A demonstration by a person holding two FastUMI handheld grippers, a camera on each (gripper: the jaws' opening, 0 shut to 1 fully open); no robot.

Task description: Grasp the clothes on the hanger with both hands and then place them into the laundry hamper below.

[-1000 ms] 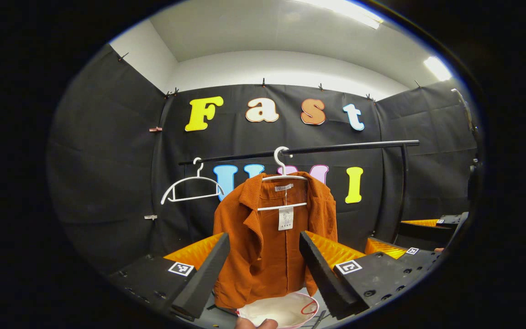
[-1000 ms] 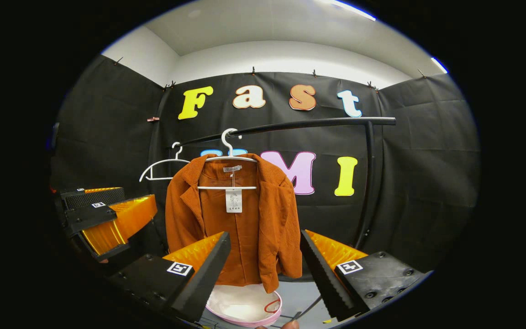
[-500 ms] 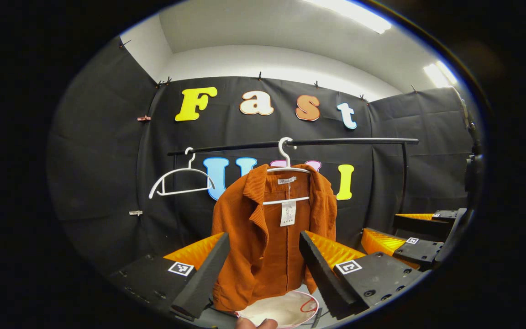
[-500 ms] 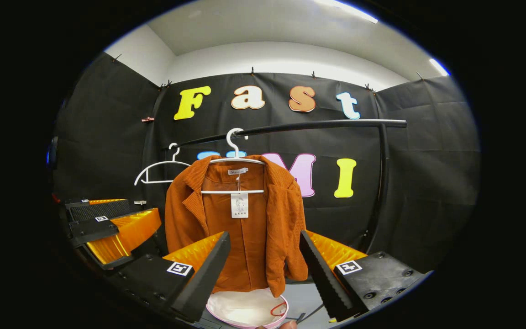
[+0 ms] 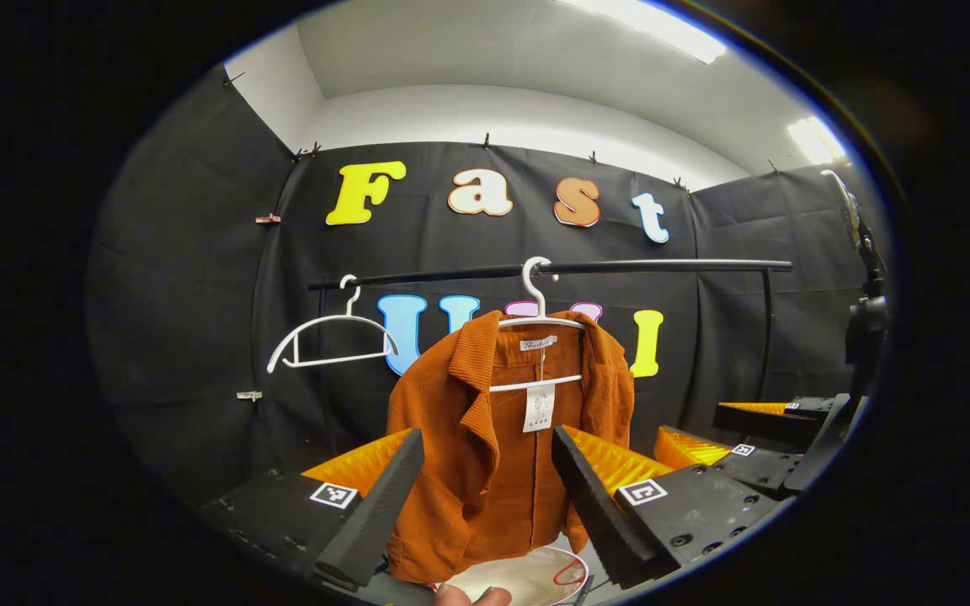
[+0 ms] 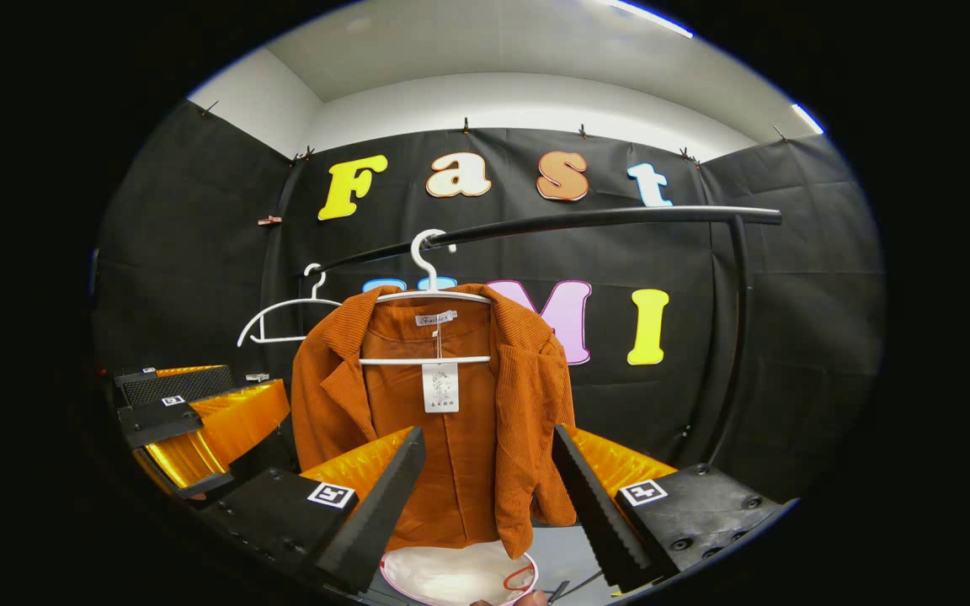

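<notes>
An orange corduroy jacket [image 5: 502,446] is hanging on a white hanger [image 5: 540,324] from a black rail [image 5: 552,269], about the rail's middle in the left gripper view. In the right gripper view the jacket [image 6: 443,429] is hanging nearer the rail's [image 6: 569,220] left end, on its hanger [image 6: 430,290]. A second, bare hanger [image 5: 329,332] is hanging near the rail's left end, well apart from the jacket, leaving free rail between them. To the jacket's right the rail is running bare to its upright post [image 6: 733,337].

The left gripper [image 5: 485,488] is standing released, its fingers spread wide with the jacket's lower half showing between them, not touching it. The right gripper [image 6: 489,488] is likewise standing released, framing the jacket's hem, with a gap to the cloth. In the left gripper view the right gripper [image 5: 746,433] is showing off to the right, beside the jacket; in the right gripper view the left gripper [image 6: 199,412] is showing at the left, beside the jacket's sleeve.

Below the hem a pink-rimmed laundry hamper [image 6: 460,576] with a pale lining is sitting on the grey floor [image 6: 556,560]. Black cloth is lining the booth's walls beneath a white ceiling with strip lights.
</notes>
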